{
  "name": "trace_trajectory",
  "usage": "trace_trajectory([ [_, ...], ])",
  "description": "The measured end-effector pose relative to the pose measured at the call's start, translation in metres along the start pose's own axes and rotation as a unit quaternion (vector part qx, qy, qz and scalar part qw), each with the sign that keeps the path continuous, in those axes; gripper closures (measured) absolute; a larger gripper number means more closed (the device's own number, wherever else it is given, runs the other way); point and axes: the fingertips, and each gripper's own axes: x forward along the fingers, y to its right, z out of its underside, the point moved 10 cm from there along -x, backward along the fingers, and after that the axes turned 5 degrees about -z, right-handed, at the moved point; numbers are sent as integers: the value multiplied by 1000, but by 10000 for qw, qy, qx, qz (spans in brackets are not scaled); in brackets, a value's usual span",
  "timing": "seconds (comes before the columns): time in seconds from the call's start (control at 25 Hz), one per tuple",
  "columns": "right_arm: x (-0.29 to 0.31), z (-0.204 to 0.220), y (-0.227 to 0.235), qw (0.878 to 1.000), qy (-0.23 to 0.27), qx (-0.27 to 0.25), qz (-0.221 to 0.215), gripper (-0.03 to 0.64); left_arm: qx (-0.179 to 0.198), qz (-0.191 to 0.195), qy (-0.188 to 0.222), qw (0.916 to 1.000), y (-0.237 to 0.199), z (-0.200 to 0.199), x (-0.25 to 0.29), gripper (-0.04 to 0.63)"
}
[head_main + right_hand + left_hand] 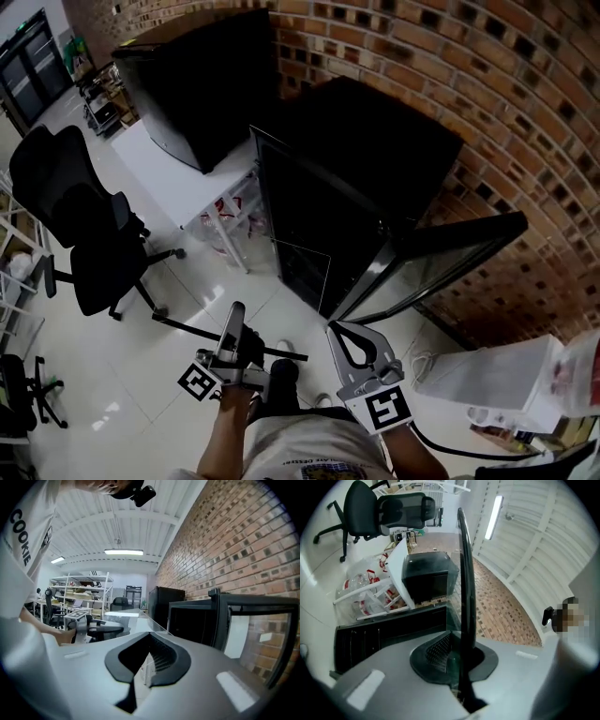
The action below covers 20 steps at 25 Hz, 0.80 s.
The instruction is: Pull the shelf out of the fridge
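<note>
A clear glass shelf (305, 277) is out of the black fridge (319, 211) and hangs in front of it, faint in the head view. My left gripper (234, 314) is shut on one edge of it. In the left gripper view that edge shows as a dark line (466, 573) rising from the gripper (457, 667). My right gripper (342, 330) is shut on the other side. In the right gripper view the shelf pane (124, 615) runs from the gripper (145, 667) toward the left one. The fridge door (450, 253) stands open to the right.
A black office chair (80, 225) stands on the white floor at the left, one base leg near my left gripper. A white table (187, 183) with a black box (197, 84) adjoins the fridge. A brick wall (487, 84) is behind. A white bag (497, 375) sits at the right.
</note>
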Motion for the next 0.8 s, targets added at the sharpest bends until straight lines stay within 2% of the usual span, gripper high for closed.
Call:
trace_trajectory([
  [0.16, -11, -10, 4, 9999, 150, 52, 35, 612, 153, 241, 224, 9993, 34, -2, -11, 584],
  [0.4, -24, -22, 6, 9994, 353, -45, -32, 612, 312, 586, 326, 9973, 69, 3, -19, 584],
  [0.8, -34, -29, 2, 9985, 502, -127, -149, 614, 279, 808, 312, 9958, 89, 14, -22, 583],
])
